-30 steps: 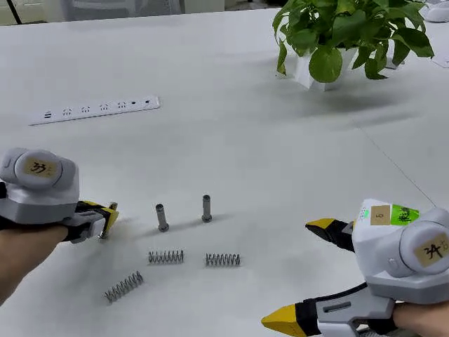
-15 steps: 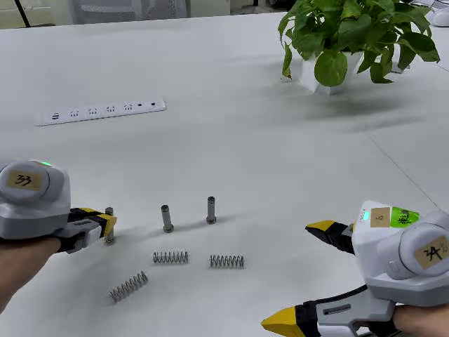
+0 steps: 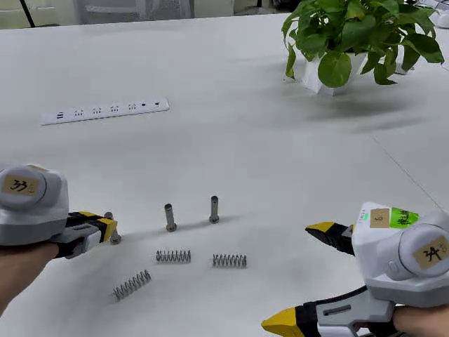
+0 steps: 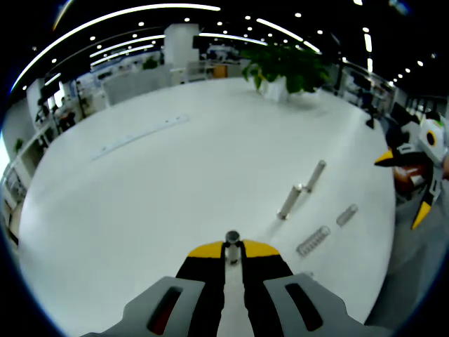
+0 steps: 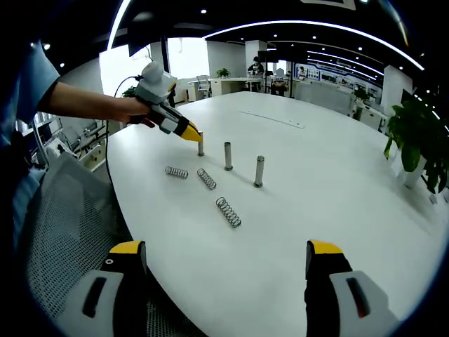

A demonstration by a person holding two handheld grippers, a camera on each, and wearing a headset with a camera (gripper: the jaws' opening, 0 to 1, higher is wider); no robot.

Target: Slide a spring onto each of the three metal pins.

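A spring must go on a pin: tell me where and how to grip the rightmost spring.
Grip the rightmost spring at mid-length, across its coils, from above with the open right gripper. It lies flat, axis left to right in the head view, so both ends probably stay free.

Three pins [image 3: 170,217], three springs [image 3: 173,256]

pin [image 4: 231,237] smooth grey metal, dull sheen | springs [image 3: 173,256] bare metal wire, shiny | table [image 3: 245,140] matt white, smooth | my right gripper [image 3: 300,275] glossy pale plastic shell, matt black jaws, yellow tips
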